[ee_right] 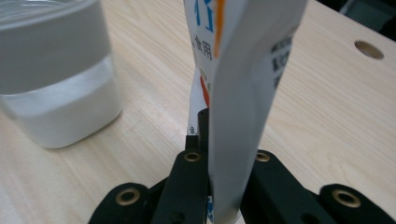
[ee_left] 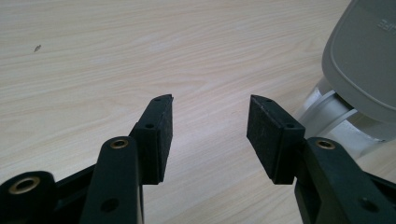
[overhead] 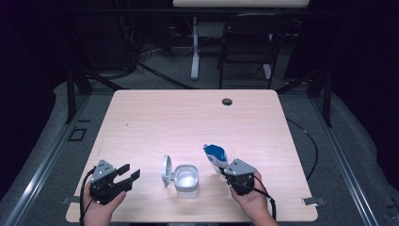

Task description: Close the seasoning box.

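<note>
Table (overhead: 155,113): light wood-grain top with rounded corners; a round dark cable hole (overhead: 227,101) sits near its far edge, right of centre.

Container (overhead: 187,181): white, squarish, clear-walled, with white contents; it stands near the near edge, about midway between the two grippers. Its grey lid (overhead: 166,171) is hinged open and stands upright on the container's left side.

Left gripper (overhead: 128,177): held in a hand at the near left corner, its jaws spread apart with nothing between them, pointing toward the container's lid and apart from it.

Right gripper (overhead: 225,172): held in a hand near the near edge, just right of the container, its jaws clenched on the pouch.

Pouch (overhead: 216,156): white with blue and orange print, a flat sachet gripped at its lower end, rising from the jaws and tilted toward the far left, beside the container.
</note>
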A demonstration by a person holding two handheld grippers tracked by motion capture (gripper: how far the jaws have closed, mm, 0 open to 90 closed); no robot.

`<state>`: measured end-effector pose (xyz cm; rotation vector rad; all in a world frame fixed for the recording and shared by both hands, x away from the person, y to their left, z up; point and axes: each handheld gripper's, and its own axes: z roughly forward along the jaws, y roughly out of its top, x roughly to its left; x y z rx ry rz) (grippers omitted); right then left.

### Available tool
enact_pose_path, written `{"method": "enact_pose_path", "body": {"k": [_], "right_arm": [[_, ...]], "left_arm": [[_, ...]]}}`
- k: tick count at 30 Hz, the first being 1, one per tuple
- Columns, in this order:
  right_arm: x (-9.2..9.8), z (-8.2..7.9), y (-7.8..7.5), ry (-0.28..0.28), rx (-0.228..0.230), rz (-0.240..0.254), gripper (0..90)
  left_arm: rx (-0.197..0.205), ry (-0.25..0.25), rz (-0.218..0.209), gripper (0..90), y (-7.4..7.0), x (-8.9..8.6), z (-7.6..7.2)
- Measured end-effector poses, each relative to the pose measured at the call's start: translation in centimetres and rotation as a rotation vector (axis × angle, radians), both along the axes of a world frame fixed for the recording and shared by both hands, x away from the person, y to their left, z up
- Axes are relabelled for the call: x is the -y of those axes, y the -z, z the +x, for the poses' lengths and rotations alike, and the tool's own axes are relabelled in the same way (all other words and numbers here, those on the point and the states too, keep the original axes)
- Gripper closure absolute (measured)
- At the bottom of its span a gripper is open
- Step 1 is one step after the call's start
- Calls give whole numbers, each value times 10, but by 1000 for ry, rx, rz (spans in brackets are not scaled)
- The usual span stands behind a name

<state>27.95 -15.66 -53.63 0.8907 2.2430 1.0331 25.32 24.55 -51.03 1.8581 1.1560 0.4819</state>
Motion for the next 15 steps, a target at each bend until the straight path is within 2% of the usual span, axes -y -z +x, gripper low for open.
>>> {"method": "enact_pose_path", "body": {"k": [1,7,15], "right_arm": [[1,2,2,12,-4,13,900],[7,7,11,50,-39,19,900],[9,8,16,58,-57,18,900]], "left_arm": [[3,7,5,510,0,1,0],[11,21,6,513,-4,5,-1],[18,39,2,532,-6,11,-3]]}}
